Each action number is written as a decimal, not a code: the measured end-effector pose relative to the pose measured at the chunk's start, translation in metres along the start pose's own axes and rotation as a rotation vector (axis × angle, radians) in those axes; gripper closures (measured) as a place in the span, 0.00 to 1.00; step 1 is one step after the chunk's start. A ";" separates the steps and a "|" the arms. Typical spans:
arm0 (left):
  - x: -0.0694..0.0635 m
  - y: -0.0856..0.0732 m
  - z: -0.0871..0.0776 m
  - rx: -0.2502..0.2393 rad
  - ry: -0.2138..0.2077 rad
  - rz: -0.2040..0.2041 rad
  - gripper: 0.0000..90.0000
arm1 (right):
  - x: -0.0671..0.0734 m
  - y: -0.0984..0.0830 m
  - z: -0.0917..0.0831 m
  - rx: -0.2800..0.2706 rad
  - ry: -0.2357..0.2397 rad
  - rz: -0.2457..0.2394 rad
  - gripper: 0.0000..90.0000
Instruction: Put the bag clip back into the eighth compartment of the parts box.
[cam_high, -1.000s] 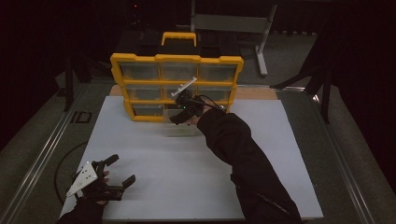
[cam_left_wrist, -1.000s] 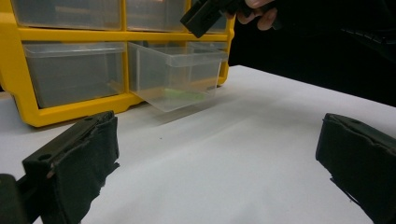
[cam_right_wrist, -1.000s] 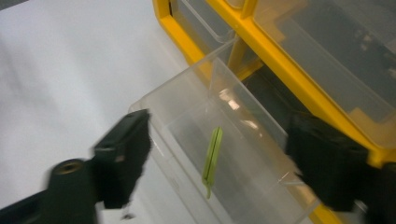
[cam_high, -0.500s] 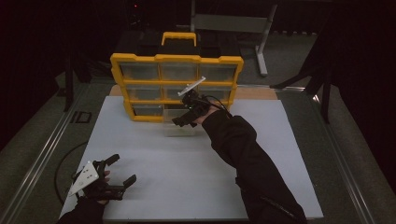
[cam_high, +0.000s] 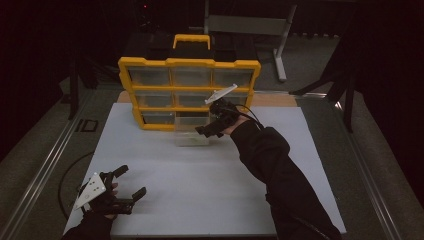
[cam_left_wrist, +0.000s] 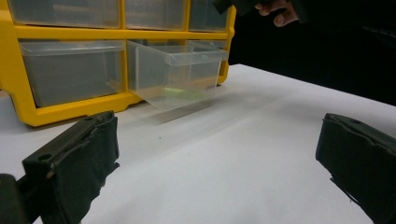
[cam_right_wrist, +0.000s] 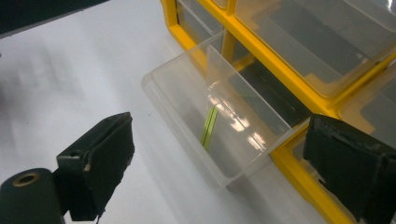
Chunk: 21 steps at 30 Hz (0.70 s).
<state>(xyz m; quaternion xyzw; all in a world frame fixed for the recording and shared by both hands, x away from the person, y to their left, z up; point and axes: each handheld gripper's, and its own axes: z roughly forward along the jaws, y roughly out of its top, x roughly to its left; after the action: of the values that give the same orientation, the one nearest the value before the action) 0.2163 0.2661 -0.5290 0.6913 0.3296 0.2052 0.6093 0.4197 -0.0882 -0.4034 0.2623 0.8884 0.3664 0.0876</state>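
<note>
Right gripper view: clear plastic drawer (cam_right_wrist: 219, 126) pulled out of yellow organiser cabinet (cam_right_wrist: 299, 100).
Thin green strip (cam_right_wrist: 208, 127) lies inside; right gripper (cam_right_wrist: 224, 177) and left gripper (cam_left_wrist: 219, 172) jaws both spread, empty.

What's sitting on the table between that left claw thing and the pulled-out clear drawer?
Nothing. In the left gripper view, bare white table runs from the open left gripper to the clear drawer. The high view shows the same.
</note>
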 end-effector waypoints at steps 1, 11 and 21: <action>0.001 0.000 0.000 -0.003 0.002 -0.008 0.00 | 0.001 -0.002 -0.001 0.001 -0.012 -0.012 0.09; 0.002 -0.001 0.000 -0.001 0.006 -0.013 0.00 | 0.003 -0.020 -0.019 -0.042 -0.050 -0.018 0.09; 0.002 -0.001 0.000 0.003 0.011 -0.002 0.00 | -0.004 -0.055 -0.051 -0.089 -0.127 0.006 0.10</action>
<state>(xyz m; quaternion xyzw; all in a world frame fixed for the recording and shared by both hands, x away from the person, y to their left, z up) 0.2174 0.2670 -0.5299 0.6906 0.3339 0.2080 0.6068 0.3830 -0.1539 -0.4059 0.2835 0.8631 0.3885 0.1542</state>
